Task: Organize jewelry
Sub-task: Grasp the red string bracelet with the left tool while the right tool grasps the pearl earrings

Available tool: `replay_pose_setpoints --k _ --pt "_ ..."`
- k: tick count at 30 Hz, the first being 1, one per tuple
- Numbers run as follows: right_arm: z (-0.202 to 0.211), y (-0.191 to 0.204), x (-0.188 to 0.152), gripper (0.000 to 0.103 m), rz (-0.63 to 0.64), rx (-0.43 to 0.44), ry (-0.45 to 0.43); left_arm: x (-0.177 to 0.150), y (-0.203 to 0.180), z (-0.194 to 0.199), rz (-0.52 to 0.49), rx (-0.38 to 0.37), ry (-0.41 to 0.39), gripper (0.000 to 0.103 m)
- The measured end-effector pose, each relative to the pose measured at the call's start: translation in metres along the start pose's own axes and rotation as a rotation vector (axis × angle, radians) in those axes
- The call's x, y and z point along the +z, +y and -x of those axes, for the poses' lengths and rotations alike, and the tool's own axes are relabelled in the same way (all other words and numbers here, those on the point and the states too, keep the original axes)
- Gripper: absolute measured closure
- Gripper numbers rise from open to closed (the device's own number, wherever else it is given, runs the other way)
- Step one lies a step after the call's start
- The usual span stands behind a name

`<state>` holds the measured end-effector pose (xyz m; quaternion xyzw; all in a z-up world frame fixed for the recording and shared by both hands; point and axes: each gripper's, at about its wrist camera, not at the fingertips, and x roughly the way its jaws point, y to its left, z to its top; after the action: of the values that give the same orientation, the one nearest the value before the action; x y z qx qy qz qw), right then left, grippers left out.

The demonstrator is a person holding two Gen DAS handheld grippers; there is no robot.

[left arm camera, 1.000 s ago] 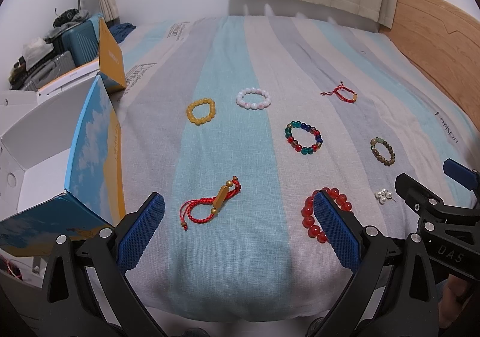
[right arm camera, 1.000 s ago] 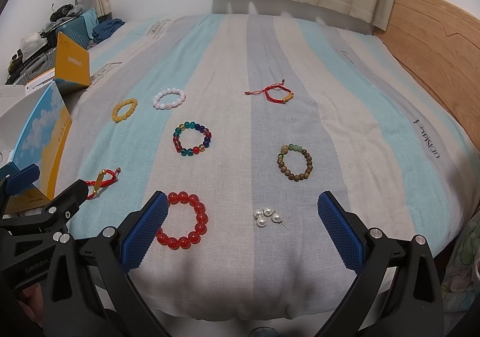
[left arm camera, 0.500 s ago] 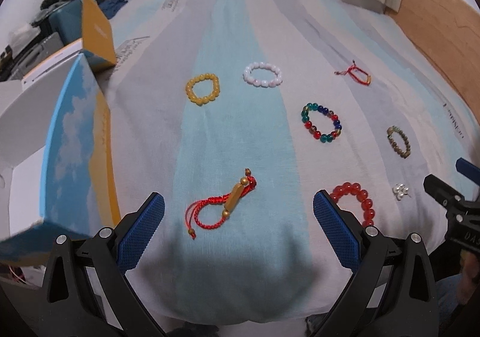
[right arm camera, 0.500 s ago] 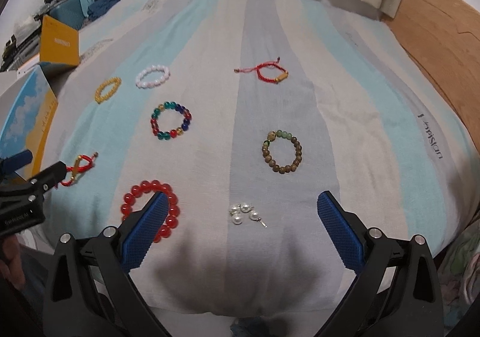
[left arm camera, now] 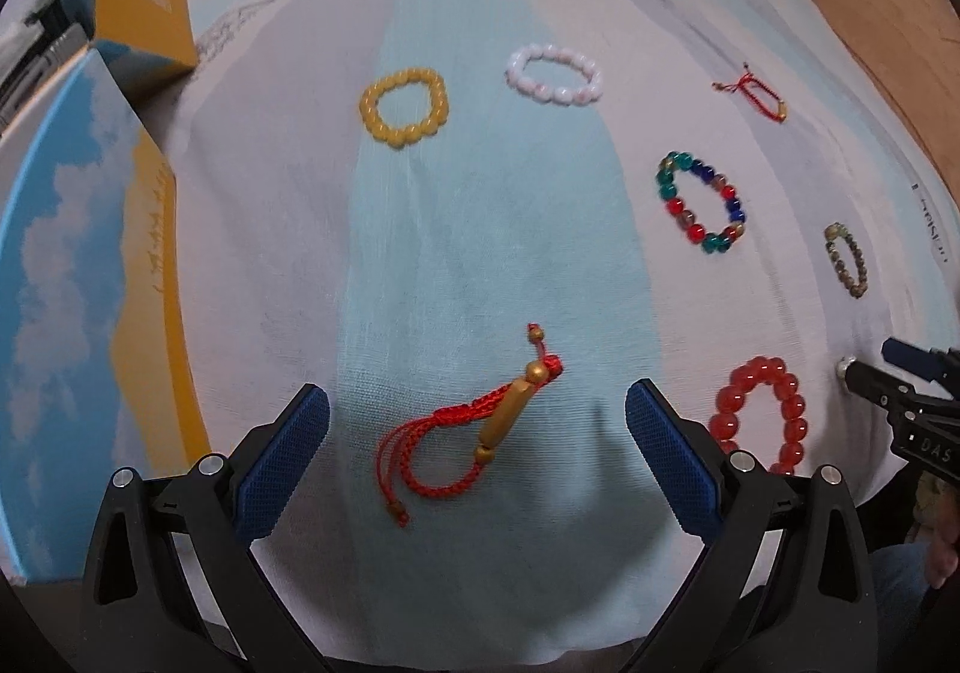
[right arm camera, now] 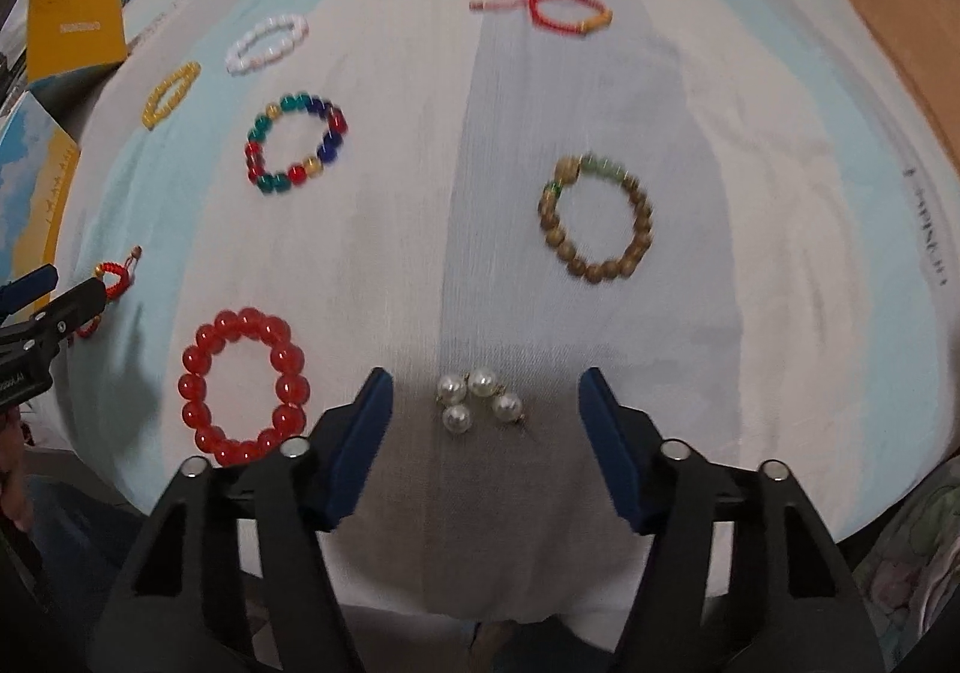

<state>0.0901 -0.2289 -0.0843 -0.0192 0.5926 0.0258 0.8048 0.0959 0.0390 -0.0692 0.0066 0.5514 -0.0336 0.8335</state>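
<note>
On the striped bedspread, a red cord bracelet with a gold tube bead point(left arm camera: 480, 427) lies between the blue pads of my left gripper point(left arm camera: 477, 433), which stands wide open above it. A cluster of pearl earrings point(right arm camera: 477, 400) lies between the pads of my right gripper point(right arm camera: 486, 415); its jaws are closing and the pads are still apart from the pearls. A red bead bracelet point(right arm camera: 243, 385) point(left arm camera: 759, 415) lies between the two grippers. Farther off lie a multicoloured bracelet point(right arm camera: 297, 142), a brown wooden one point(right arm camera: 597, 220), a yellow one point(left arm camera: 405, 106) and a white one point(left arm camera: 555, 73).
A second red cord bracelet point(right arm camera: 555, 10) lies at the far side of the bed. A blue and yellow box point(left arm camera: 78, 277) stands at the left edge, with an orange box point(left arm camera: 144, 10) behind it. A wooden headboard point(left arm camera: 900, 1) runs along the right. The bed's near edge is just below both grippers.
Both grippers have dropped toward the bed and tilted down: the left over the red cord bracelet, the right over the pearl earrings. The right jaws have narrowed.
</note>
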Motion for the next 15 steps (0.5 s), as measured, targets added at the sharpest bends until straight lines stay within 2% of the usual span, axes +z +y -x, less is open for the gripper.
replay_pose_setpoints --k 3,7,14,15 --pt "-0.008 0.002 0.0 0.051 0.0 0.013 0.036 0.0 0.002 -0.007 0.0 -0.007 0.024 0.007" --pt "-0.02 0.003 -0.001 0.063 -0.019 0.032 0.074 0.0 0.007 -0.016 0.011 -0.017 0.061 0.014" --pt "-0.03 0.009 -0.004 0.079 -0.036 0.027 0.08 -0.004 0.006 -0.023 0.001 0.01 0.087 0.023" --pt "-0.032 0.009 -0.004 0.079 -0.04 0.033 0.079 -0.004 0.007 -0.023 0.004 0.016 0.088 0.027"
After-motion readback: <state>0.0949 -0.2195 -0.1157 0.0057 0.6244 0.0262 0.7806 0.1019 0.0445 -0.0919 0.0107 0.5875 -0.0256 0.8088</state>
